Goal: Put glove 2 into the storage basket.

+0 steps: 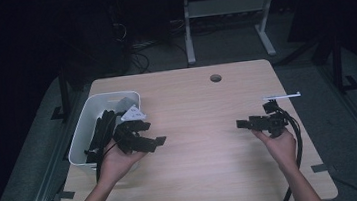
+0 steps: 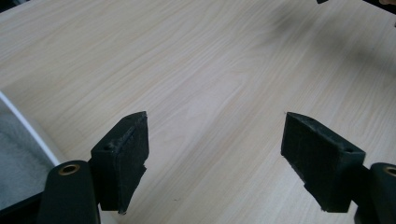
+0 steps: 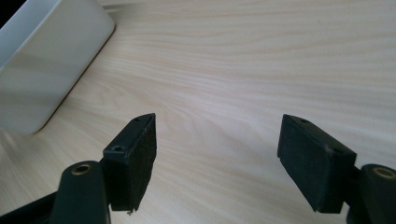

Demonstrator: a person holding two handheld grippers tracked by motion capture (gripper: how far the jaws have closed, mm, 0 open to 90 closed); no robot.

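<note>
My left gripper (image 1: pixel 156 142) is held in a hand just right of a white bin (image 1: pixel 82 125) and points toward the table's middle. In the left gripper view (image 2: pixel 215 161) its jaws stand wide apart with only bare wood between them, and the bin's rim (image 2: pixel 23 128) shows at the left edge. My right gripper (image 1: pixel 241 123) sits at the right side of the table, pointing left. The right gripper view (image 3: pixel 217 163) has its black jaws open over bare wood, with the white bin (image 3: pixel 44 60) farther off.
The light wooden table (image 1: pixel 208 162) has a round cable hole (image 1: pixel 216 78) near its far edge. A thin white strip (image 1: pixel 280 97) lies near the right edge behind the right gripper. The bin holds black cable and a grey piece. A desk frame (image 1: pixel 223 20) stands beyond the table.
</note>
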